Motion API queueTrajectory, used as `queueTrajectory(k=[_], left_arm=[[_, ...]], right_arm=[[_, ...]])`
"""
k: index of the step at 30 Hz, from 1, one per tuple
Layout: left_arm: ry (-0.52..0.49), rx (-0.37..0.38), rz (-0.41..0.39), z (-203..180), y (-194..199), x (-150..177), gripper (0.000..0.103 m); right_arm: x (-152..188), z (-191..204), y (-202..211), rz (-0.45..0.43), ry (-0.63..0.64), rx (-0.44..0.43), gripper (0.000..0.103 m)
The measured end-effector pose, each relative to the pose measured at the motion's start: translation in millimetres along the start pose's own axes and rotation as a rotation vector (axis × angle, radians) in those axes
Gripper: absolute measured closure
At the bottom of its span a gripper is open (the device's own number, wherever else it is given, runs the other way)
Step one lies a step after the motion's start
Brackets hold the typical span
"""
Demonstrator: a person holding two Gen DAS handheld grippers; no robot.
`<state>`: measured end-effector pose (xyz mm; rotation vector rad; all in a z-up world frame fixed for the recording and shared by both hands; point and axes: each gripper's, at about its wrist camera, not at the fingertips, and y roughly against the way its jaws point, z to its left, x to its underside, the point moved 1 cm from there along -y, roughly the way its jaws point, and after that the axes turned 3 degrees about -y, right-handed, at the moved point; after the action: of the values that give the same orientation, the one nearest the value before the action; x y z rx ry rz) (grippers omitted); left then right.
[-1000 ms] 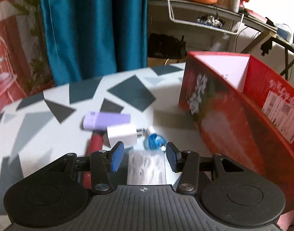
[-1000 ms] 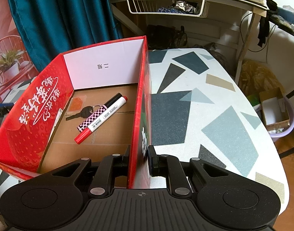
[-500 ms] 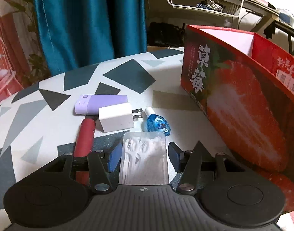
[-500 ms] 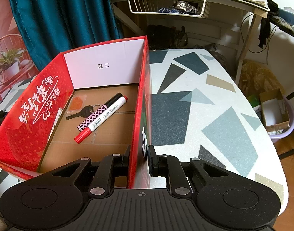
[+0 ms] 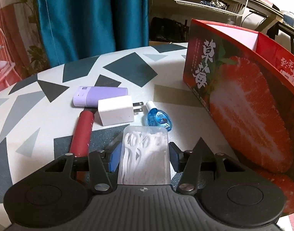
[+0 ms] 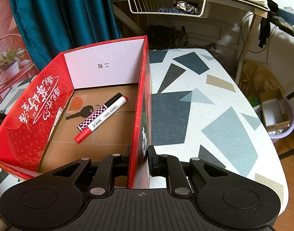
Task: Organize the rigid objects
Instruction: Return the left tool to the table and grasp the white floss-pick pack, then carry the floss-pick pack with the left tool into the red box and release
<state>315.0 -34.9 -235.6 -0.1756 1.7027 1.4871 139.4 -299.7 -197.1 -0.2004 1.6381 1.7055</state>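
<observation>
My left gripper (image 5: pixel 144 158) is open, its jaws on either side of a clear box of white floss picks (image 5: pixel 145 154) lying on the table. Beyond it lie a white charger plug (image 5: pixel 116 112), a purple power bank (image 5: pixel 98 96), a dark red tube (image 5: pixel 82 130) and a small blue bottle (image 5: pixel 159 118). My right gripper (image 6: pixel 140 159) is shut on the right wall of the red strawberry box (image 6: pixel 141 104), which also shows in the left wrist view (image 5: pixel 243 104). Inside lie a red marker (image 6: pixel 100 119), a checkered pen (image 6: pixel 97 113), a key (image 6: pixel 83 111) and a small orange packet (image 6: pixel 76 103).
The patterned table (image 6: pixel 195 105) ends at a rounded edge on the right. A teal curtain (image 5: pixel 89 19) hangs behind. A desk with a wire basket (image 6: pixel 166 7) stands at the back. A purple bin holding a cardboard box (image 6: pixel 276 111) sits on the floor to the right.
My left gripper has moved forward and down, so the floss pick box now sits deeper between its open jaws. The right gripper has stayed clamped on the box wall.
</observation>
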Motion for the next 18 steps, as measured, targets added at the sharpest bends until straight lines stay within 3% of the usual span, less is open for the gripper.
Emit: queueTrajectory(k=[18], left_arm=[[-0.036, 0.003, 0.015, -11.5, 18.0, 20.7, 0.048]], right_arm=[[0.7, -0.4, 1.0, -0.009, 0.002, -0.002, 0.089]])
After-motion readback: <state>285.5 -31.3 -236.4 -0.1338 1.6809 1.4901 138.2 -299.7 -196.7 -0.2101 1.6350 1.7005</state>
